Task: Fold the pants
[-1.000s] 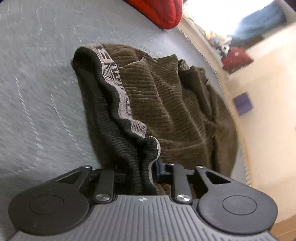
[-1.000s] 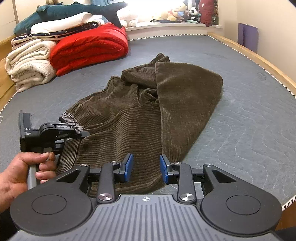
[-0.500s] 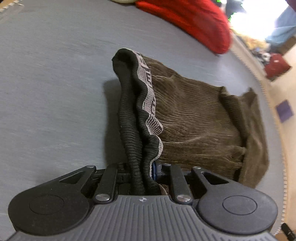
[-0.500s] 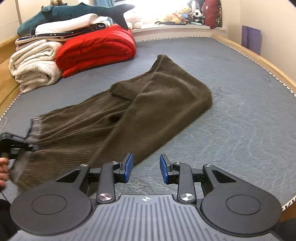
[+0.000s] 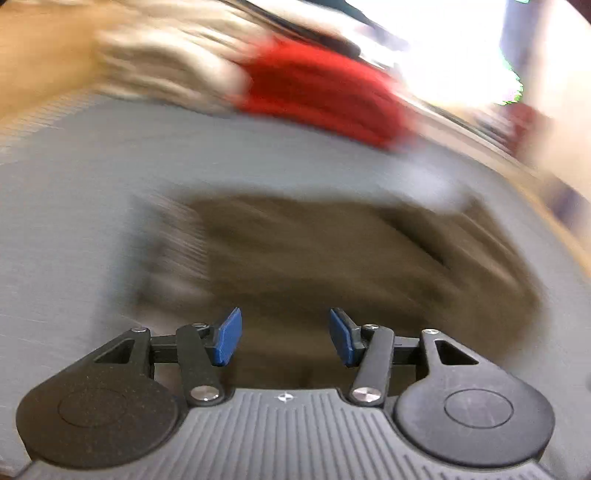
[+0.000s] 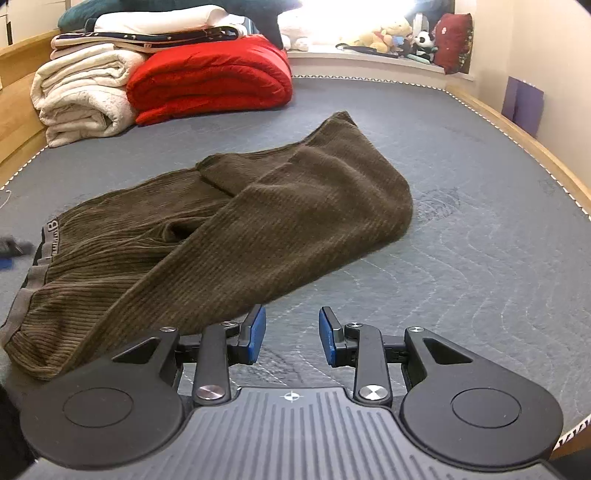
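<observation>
A grey quilted mattress (image 6: 461, 229) fills the right wrist view, edged by a wooden bed frame (image 6: 517, 136) running toward three o'clock. At eleven o'clock a folded red blanket (image 6: 210, 77) lies touching a rolled cream blanket (image 6: 81, 92) – more folded bedding (image 6: 155, 26) is stacked on top of both. At one o'clock, stuffed toys (image 6: 388, 37) and a dark red cushion (image 6: 454, 42) sit on a ledge, and a purple object (image 6: 522, 103) leans on the wall at two o'clock.
</observation>
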Motion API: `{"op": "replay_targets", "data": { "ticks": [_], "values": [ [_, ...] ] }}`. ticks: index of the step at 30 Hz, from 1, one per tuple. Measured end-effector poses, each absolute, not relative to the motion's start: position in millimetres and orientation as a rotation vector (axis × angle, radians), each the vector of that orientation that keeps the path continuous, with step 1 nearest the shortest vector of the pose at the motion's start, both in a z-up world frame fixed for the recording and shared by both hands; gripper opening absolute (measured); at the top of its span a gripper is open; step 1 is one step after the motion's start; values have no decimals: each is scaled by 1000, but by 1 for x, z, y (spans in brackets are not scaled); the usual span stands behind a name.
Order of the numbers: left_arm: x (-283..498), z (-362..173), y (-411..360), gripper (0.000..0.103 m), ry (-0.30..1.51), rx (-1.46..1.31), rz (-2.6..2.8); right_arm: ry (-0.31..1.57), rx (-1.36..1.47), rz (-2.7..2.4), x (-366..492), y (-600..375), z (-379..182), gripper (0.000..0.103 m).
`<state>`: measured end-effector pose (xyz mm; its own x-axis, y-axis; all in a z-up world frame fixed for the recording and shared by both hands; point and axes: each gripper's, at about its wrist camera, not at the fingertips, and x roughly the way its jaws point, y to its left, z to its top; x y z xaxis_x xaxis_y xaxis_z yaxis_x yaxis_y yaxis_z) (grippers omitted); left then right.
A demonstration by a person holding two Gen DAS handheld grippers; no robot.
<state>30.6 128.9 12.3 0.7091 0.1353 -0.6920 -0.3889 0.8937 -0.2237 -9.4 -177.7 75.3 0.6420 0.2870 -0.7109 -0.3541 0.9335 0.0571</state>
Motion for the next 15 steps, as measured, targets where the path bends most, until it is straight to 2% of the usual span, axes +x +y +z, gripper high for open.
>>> {"op": "replay_targets", "data": {
  "ticks": [2, 4, 5, 6, 7, 8, 12, 15],
  "values": [
    [41, -4, 110, 55, 788, -466, 43, 803, -87, 356, -9, -182, 70, 33],
    [50, -8, 92, 55, 789, -437, -67, 817, -90, 356, -7, -185, 65, 33],
    [55, -9, 85, 50, 790, -403, -115, 823, -97, 361, -6, -184, 62, 33],
    [58, -13, 82, 43, 783, -372, -131, 826, -106, 366, -5, -184, 60, 33],
    [59, -15, 81, 18, 779, -334, -134, 827, -113, 370, -4, -182, 59, 33],
    [59, -17, 81, 3, 788, -306, -142, 828, -117, 370, -2, -181, 58, 33],
    [42, -12, 73, 2, 765, -240, -340, 837, -88, 358, 8, -176, 58, 33],
    [19, -12, 46, 0, 882, -125, -584, 818, -47, 358, 17, -172, 65, 33]
  ]
}}
